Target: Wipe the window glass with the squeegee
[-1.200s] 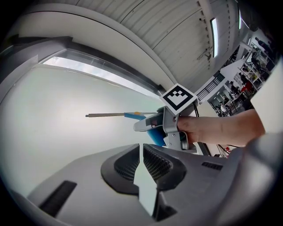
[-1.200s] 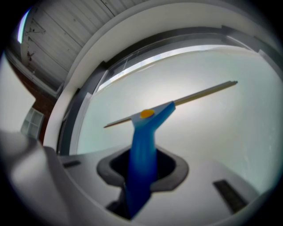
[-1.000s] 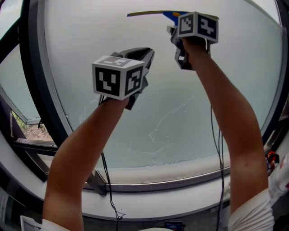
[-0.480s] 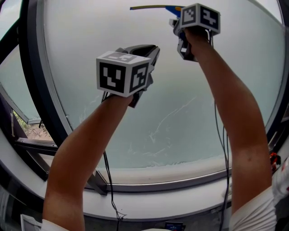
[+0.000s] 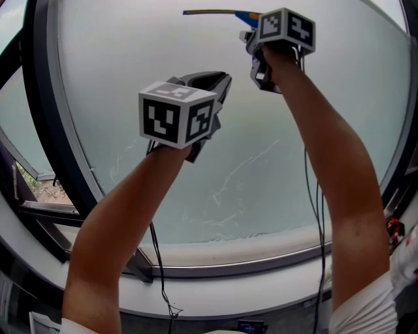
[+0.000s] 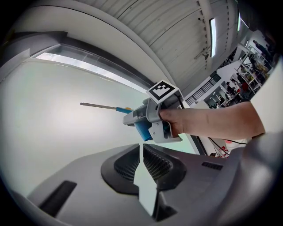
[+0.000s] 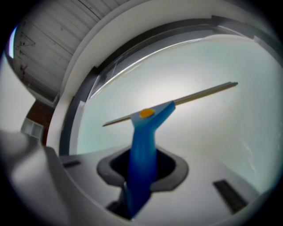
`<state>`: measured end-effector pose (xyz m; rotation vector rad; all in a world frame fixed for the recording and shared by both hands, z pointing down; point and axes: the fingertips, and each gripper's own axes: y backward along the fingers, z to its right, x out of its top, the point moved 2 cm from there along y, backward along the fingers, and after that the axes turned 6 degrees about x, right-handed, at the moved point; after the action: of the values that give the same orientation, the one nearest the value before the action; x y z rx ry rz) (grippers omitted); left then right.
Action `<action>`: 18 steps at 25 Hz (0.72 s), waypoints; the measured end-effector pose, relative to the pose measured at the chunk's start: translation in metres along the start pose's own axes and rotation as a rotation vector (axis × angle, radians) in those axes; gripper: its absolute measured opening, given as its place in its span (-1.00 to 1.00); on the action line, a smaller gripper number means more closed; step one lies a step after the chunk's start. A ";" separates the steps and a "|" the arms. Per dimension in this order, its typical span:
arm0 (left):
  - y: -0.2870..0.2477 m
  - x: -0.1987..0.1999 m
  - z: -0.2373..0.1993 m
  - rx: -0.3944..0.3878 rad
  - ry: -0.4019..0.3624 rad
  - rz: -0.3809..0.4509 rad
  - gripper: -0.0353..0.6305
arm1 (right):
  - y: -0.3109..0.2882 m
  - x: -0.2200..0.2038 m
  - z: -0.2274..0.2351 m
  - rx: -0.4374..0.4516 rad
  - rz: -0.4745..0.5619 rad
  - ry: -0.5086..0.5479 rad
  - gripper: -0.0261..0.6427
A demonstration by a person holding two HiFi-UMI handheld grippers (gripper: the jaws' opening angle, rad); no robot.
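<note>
Clamping the squeegee [image 7: 152, 115], right claw [image 7: 141, 170] holds it seemingly on window glass [image 5: 228, 130] near the frame [image 7: 82, 106]; left claw [image 6: 141, 148] closed, empty.

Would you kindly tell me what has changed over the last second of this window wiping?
The right gripper, shut on the squeegee, moved a little up the window glass, carrying the blade higher. Nothing was taken hold of or let go. The left gripper hardly moved and stayed empty, jaws nearly together.

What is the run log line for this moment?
right gripper: shut on squeegee, high at window glass | left gripper: shut, empty
</note>
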<state>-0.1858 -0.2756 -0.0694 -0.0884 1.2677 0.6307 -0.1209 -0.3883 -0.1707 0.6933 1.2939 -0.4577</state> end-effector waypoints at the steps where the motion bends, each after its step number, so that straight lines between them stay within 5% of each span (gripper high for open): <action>1: 0.000 0.000 0.002 -0.005 0.003 -0.001 -0.75 | 0.000 -0.001 -0.001 0.000 -0.003 -0.001 -0.60; 18: 0.000 -0.047 0.017 -0.029 0.040 -0.047 -0.75 | 0.010 -0.051 0.012 0.027 -0.061 0.028 -0.60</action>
<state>-0.1791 -0.2872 -0.0212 -0.1551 1.2919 0.6098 -0.1174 -0.3931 -0.1174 0.6866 1.3404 -0.5176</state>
